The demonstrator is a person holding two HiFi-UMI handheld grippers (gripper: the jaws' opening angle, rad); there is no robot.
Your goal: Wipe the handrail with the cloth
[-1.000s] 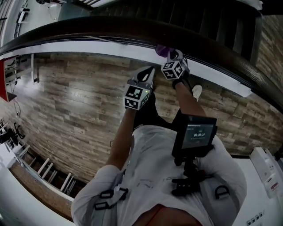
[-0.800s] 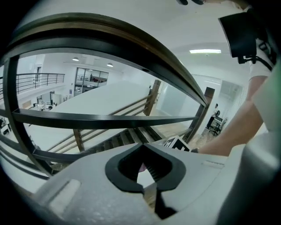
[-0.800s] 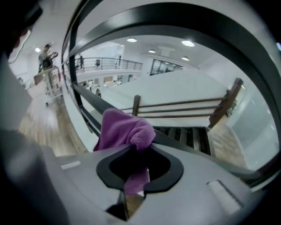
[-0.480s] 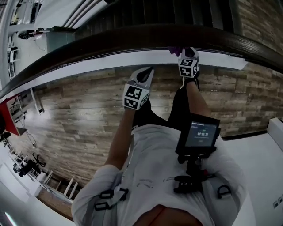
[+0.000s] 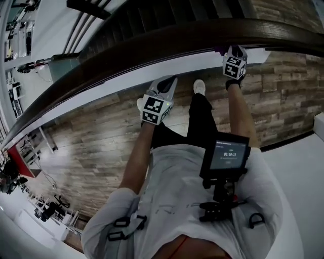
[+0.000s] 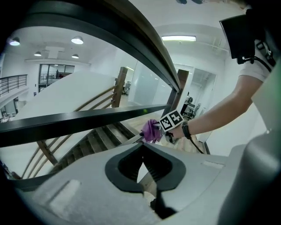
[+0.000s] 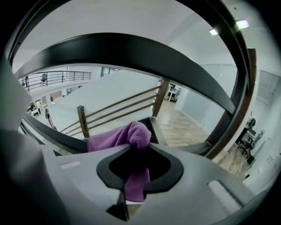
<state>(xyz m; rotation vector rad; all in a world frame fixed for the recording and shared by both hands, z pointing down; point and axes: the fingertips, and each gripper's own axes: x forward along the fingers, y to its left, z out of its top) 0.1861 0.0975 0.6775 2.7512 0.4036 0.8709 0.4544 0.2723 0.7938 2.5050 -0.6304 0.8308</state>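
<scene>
Nearest in the head view is the person's white-shirted torso point(image 5: 192, 202), with a dark screen unit point(image 5: 226, 154) mounted on the chest at 4 o'clock from centre. Both bare forearms reach away toward 12 and 1 o'clock. The left gripper point(image 5: 170, 81) sits just above centre, short of the rail and touching nothing; its own view shows the fingers point(image 6: 137, 154) pressed together at the tips with nothing between them. Just past it, two shoes point(image 5: 199, 87) stand on the wood-plank floor point(image 5: 91, 131). Farther out at 1 o'clock, the right gripper point(image 5: 228, 51) is up against the underside of the handrail point(image 5: 152, 44), its fingers pinching the purple cloth point(image 7: 127, 136). A fold of the cloth bulges above the tips and the rest hangs down between them. From the head, the marker cube and the rail cover most of the cloth, leaving only a purple edge showing. A white ledge point(image 5: 121, 85) runs just beneath the rail. The handrail is a dark, curved wooden bar, and its long axis sweeps from 8 o'clock to 2 o'clock. Dark stairs point(image 5: 152, 15) descend beyond it at 12 o'clock.
</scene>
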